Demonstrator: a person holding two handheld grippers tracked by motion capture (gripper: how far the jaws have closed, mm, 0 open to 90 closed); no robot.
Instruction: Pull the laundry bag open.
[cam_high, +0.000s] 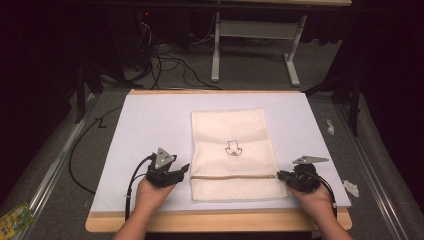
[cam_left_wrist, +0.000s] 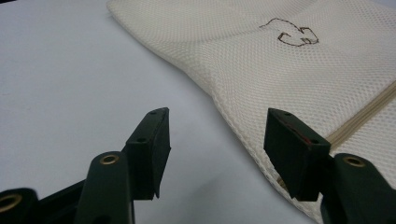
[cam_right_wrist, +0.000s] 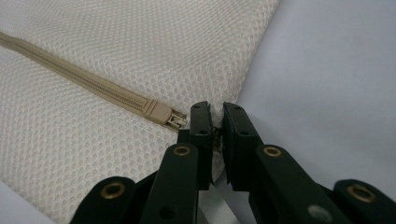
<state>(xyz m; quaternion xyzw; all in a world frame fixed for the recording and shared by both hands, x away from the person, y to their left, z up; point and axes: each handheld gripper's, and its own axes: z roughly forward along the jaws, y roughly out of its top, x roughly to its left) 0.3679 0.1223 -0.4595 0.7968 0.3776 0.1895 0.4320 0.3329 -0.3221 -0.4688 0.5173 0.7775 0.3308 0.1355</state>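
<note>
A cream mesh bag (cam_high: 232, 135) lies flat on the white mat (cam_high: 150, 125), with a small embroidered figure (cam_high: 233, 148) at its middle and a tan zipper (cam_high: 232, 176) across its near part. My left gripper (cam_high: 186, 169) rests at the bag's left edge beside the zipper's end. Its jaws stand open in the left gripper view (cam_left_wrist: 217, 140), one over the mat and one over the bag's edge (cam_left_wrist: 280, 70). My right gripper (cam_high: 280, 175) is at the bag's right edge. It is shut (cam_right_wrist: 217, 114) on a pinch of mesh just beside the zipper slider (cam_right_wrist: 175, 120).
The mat covers a wooden table whose front edge (cam_high: 215, 220) shows below the hands. Small white scraps (cam_high: 351, 188) lie off the mat's right side. A white desk frame (cam_high: 216, 50) and cables (cam_high: 170, 60) stand on the floor beyond. A green packet (cam_high: 12, 220) lies low left.
</note>
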